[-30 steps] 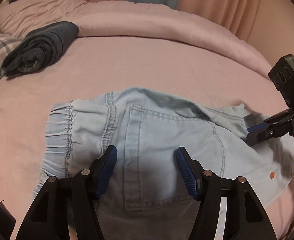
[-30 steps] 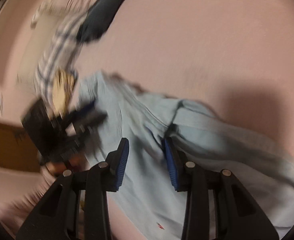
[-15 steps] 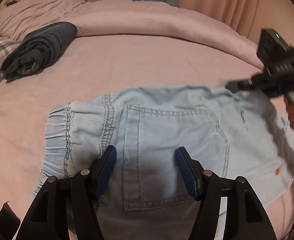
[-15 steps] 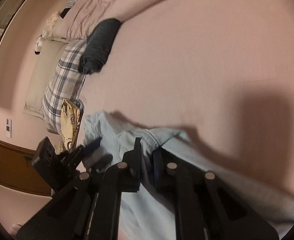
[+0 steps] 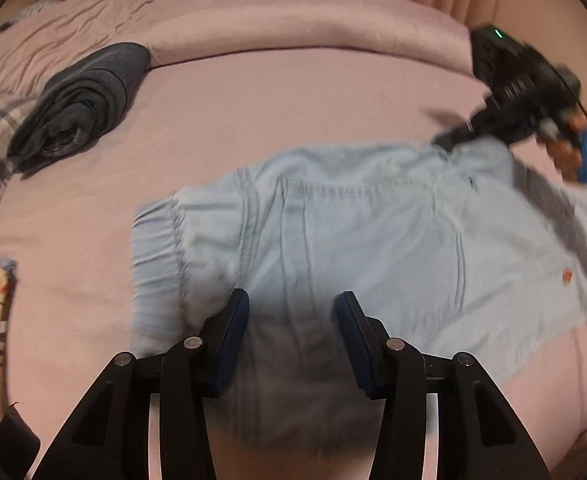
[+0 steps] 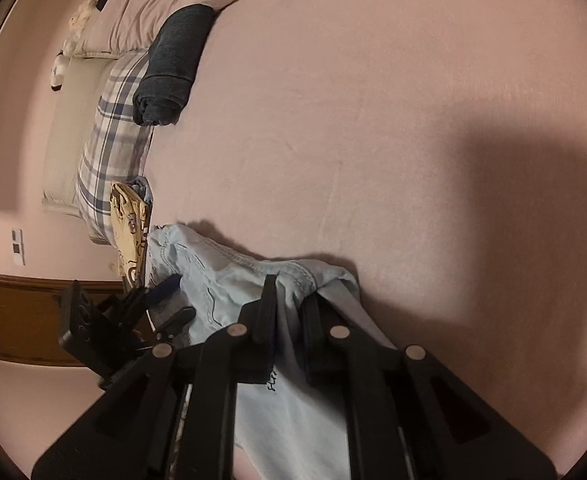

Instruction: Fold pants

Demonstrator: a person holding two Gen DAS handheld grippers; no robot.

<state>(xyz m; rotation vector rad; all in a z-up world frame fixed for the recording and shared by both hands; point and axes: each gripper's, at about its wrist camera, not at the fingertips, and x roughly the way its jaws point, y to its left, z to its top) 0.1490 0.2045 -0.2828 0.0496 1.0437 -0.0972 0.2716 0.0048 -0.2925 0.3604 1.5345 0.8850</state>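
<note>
I am working on a pink bed (image 5: 293, 112). The light blue denim pants (image 5: 373, 248) lie flat on it, near the front edge. Their long way runs side to side. The stretchy waistband (image 5: 157, 264) points to the pillow side, and the legs run off the other way.

My left gripper (image 5: 291, 332) hangs right over the pants, close to the waistband, by the back pocket. Its jaws are closing. The cloth lies under and between them, but the blue pads (image 5: 235, 328) do not pinch it yet.

My right gripper (image 6: 289, 320) is at the far edge of the pants, further along toward the legs. Its jaws are pinched tight on a fold of the denim there.

So the right hand has the far edge, and the left hand is nearer the waistband and the front edge. I think the next move is to fold across the short way, so the far edge has to come toward me.

A rolled dark garment (image 5: 81, 100) sits well apart, near the head of the bed, by a plaid pillow (image 6: 109, 140).
</note>
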